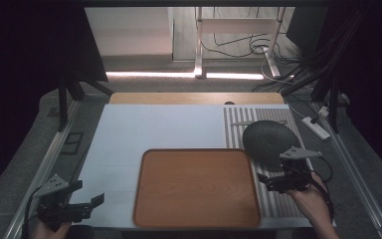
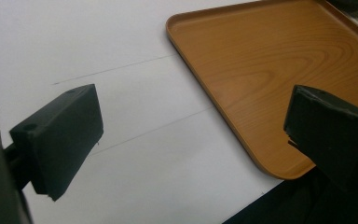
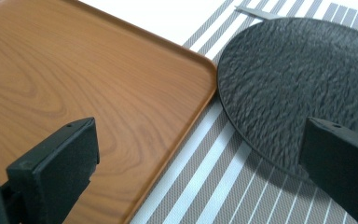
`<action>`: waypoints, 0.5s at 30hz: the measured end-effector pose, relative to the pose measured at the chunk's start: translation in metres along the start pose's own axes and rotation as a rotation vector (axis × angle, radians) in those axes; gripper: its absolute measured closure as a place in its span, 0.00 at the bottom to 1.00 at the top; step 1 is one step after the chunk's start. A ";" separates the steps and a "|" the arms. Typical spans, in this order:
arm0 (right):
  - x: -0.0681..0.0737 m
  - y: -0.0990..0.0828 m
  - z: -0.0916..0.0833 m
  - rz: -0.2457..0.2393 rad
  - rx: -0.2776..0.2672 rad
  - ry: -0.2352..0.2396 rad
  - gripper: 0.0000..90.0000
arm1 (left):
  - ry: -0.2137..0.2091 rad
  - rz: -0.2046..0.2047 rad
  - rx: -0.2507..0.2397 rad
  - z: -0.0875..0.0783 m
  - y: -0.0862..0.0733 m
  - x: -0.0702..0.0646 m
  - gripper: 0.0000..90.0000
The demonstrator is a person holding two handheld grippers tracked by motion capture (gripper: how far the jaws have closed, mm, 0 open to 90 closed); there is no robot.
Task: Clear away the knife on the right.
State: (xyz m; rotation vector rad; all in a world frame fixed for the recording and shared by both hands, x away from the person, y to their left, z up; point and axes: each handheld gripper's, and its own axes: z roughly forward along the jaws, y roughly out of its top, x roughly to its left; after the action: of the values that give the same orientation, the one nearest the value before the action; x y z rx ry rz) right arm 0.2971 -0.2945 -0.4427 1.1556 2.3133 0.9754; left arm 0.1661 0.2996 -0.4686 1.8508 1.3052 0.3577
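An empty brown wooden tray point(image 1: 196, 186) lies at the front middle of the white table top point(image 1: 154, 127). To its right, a round black textured plate point(image 1: 270, 142) rests on a grey-and-white striped placemat point(image 1: 278, 204). My left gripper point(image 1: 89, 193) hovers over the white surface left of the tray, jaws wide open and empty. In the left gripper view the tray point(image 2: 279, 70) sits ahead to the right of my left gripper point(image 2: 191, 126). My right gripper point(image 1: 264, 181) is open at the plate's near edge. In the right gripper view, my right gripper point(image 3: 200, 149) spans the tray's corner point(image 3: 74, 70) and the plate point(image 3: 307, 79).
A thin grey strip point(image 1: 243, 122) lies on the placemat point(image 3: 214, 177) by the plate's far edge. A wooden board point(image 1: 194, 98) borders the table's back. Metal rails run along both sides, with cables and a power strip point(image 1: 317, 127) on the floor to the right.
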 end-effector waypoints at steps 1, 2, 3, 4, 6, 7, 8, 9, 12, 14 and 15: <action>0.000 0.002 0.002 -0.004 -0.004 0.000 0.00 | 0.000 0.000 0.000 0.000 0.000 0.000 0.05; 0.000 0.002 0.002 -0.004 -0.004 0.000 0.00 | 0.000 0.000 0.000 0.000 0.000 0.000 0.05; -0.001 0.003 0.004 -0.007 -0.004 0.000 0.00 | -0.001 0.000 0.001 0.000 0.000 0.000 0.05; -0.002 0.007 0.009 -0.017 -0.001 -0.004 0.00 | -0.001 0.000 0.001 0.000 0.000 0.000 0.05; -0.004 0.010 0.014 -0.017 0.005 -0.008 0.00 | -0.001 0.000 0.001 0.000 0.000 0.000 0.05; -0.005 0.011 0.016 -0.014 0.009 -0.006 0.00 | -0.001 0.000 0.001 0.000 0.000 0.000 0.05; -0.006 0.013 0.019 -0.011 0.012 -0.007 0.00 | 0.000 0.000 0.001 0.000 0.000 0.000 0.05; -0.006 0.013 0.019 -0.011 0.012 -0.007 0.00 | 0.001 0.001 0.002 0.000 0.000 0.000 0.05; -0.011 0.018 0.029 -0.005 0.029 -0.018 0.00 | 0.006 0.008 0.007 0.001 0.000 -0.001 0.05; -0.014 0.020 0.035 0.006 0.030 -0.016 0.00 | 0.007 0.010 0.009 0.001 0.001 -0.001 0.05; -0.016 0.021 0.037 0.007 0.031 -0.016 0.00 | 0.008 0.010 0.009 0.001 0.001 -0.001 0.05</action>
State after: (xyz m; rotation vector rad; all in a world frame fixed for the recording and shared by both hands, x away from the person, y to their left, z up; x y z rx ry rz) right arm 0.3400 -0.2828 -0.4530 1.1801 2.3211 0.9325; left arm 0.1665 0.2980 -0.4685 1.8659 1.3051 0.3653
